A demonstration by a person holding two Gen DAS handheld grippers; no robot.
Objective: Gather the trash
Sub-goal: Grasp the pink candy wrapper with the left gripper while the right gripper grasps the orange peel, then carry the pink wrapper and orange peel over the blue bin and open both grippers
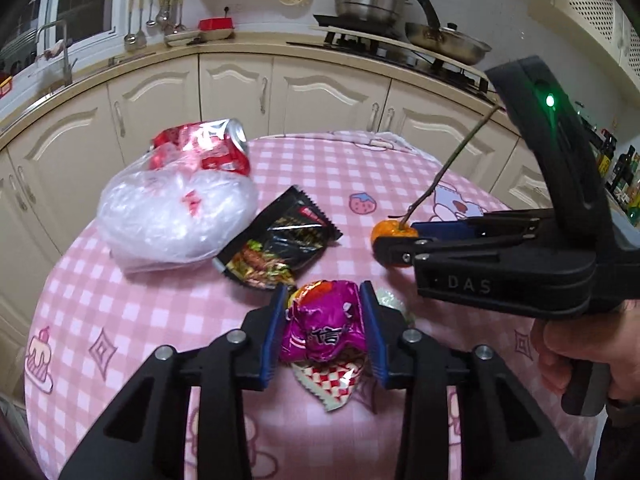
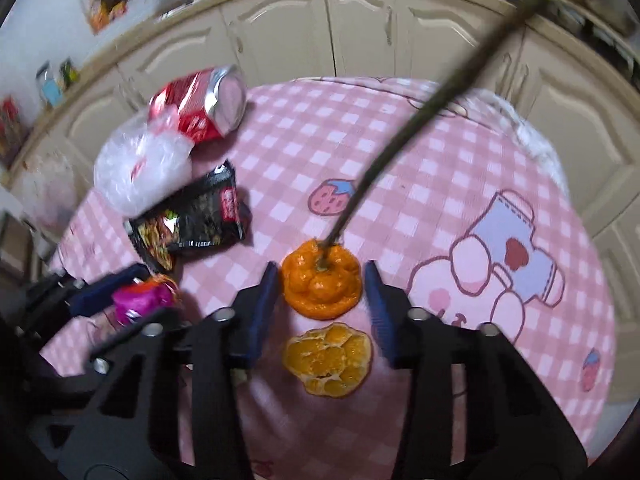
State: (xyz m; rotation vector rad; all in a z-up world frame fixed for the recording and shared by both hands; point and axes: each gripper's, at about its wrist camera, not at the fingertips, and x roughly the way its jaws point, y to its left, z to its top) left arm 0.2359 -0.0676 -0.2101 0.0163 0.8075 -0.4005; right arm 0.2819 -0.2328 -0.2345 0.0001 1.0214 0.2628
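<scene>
On a round tabletop (image 1: 160, 320) under a pink checked cloth, the left tool (image 1: 323, 322) is clenched on a crumpled magenta snack wrapper (image 1: 320, 328); its blue pads (image 1: 272, 340) press both sides of the foil near the front edge of the cloth. A piece of red-and-white checked wrapper (image 1: 332, 380) hangs below that foil. The right tool (image 2: 322, 300), held in a person's hand (image 1: 576, 356), reaches over the right part of the tabletop with its blue pads (image 2: 262, 312) on either side of an orange tangerine peel (image 2: 320, 284) that carries a long thin twig (image 2: 400, 140) slanting upward. A narrow gap shows on the right side of the peel, so I cannot tell whether that grasp is firm. Just in front of this peel lies a second peel piece (image 2: 326, 358), flattened, inner side up. Farther back on the left sit a black snack packet (image 1: 280, 240), a crumpled clear plastic bag (image 1: 172, 216) and a crushed red can (image 1: 208, 148), touching one another.
</scene>
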